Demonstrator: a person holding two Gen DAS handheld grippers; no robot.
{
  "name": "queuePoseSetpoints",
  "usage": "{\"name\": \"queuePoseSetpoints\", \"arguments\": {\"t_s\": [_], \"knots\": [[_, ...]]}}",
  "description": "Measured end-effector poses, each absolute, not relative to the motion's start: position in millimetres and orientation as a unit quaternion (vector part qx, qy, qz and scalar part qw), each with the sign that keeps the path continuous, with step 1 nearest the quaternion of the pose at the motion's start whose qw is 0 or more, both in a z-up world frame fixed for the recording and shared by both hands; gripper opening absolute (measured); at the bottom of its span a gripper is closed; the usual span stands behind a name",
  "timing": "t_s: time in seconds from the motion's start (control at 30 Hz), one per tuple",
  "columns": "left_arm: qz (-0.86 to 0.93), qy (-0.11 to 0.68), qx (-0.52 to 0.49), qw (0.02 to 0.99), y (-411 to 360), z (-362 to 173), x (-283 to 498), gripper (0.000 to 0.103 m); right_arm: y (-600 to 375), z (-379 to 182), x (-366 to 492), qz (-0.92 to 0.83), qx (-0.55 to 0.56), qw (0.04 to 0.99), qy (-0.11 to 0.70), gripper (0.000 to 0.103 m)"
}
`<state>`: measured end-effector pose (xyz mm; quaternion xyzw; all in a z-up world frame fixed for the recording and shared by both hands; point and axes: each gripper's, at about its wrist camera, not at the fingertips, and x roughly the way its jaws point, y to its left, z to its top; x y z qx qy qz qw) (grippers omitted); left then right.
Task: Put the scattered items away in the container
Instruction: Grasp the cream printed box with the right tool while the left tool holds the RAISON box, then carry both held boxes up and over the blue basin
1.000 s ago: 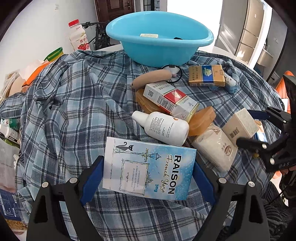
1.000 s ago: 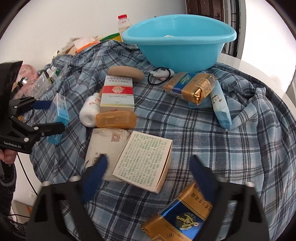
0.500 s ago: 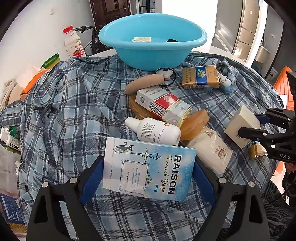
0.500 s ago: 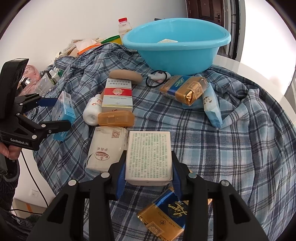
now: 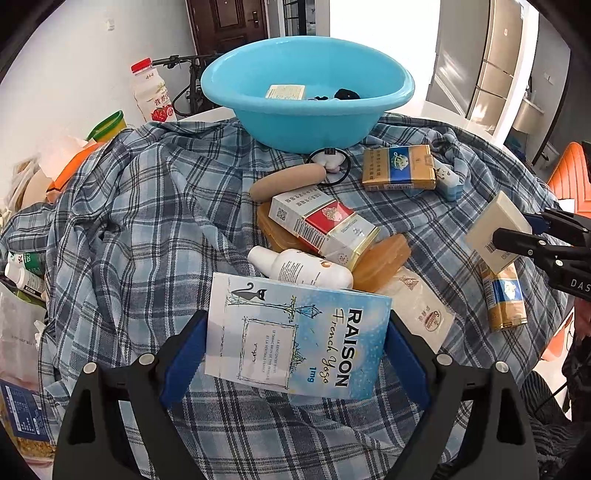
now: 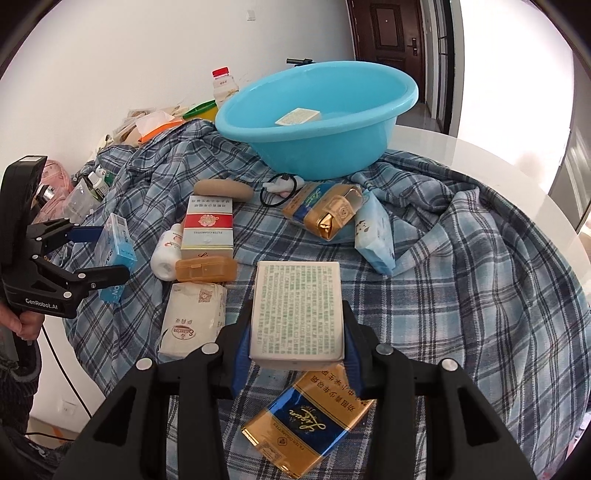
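Home, entry door (image 5: 236,22), cluttered plaid-covered table (image 6: 480,155)

Bright daylight, blown-out glare upper right, fisheye-warped dark corners.

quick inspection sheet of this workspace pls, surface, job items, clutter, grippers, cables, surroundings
surface: round white table draped with a rumpled blue plaid cloth.
job's things: blue basin at the far side, a small printed box and a dark item inside; loose on the cloth lie a red-and-white carton, white bottle, amber case, tan oval piece, paper sachet, blue tissue pack and two gold-and-blue packs.
clutter: drink bottle, bags and small bottles at the wall side.
grippers: left gripper clamps a blue RAISON box; right gripper clamps a white printed box.
cables: black loop by the basin.
surroundings: white wall, dark door.
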<state>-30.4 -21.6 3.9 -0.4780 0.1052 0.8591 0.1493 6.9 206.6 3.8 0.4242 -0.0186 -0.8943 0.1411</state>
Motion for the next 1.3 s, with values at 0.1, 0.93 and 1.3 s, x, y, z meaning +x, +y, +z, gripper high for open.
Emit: {"name": "queuePoseSetpoints", "arguments": {"t_s": [0.1,0.93,1.3], "knots": [[0.861,0.105,-0.474,0.153,-17,7,-32,0.092,211,7,6,-0.896,0.422,0.138,-0.021,0.040],[0.906,0.086,-0.386,0.150,17,78,-68,0.092,210,88,-4,-0.946,0.308,0.102,-0.006,0.041],[0.924,0.063,-0.346,0.149,27,116,-79,0.092,212,125,-18,-0.958,0.271,0.096,-0.015,0.041]]}}
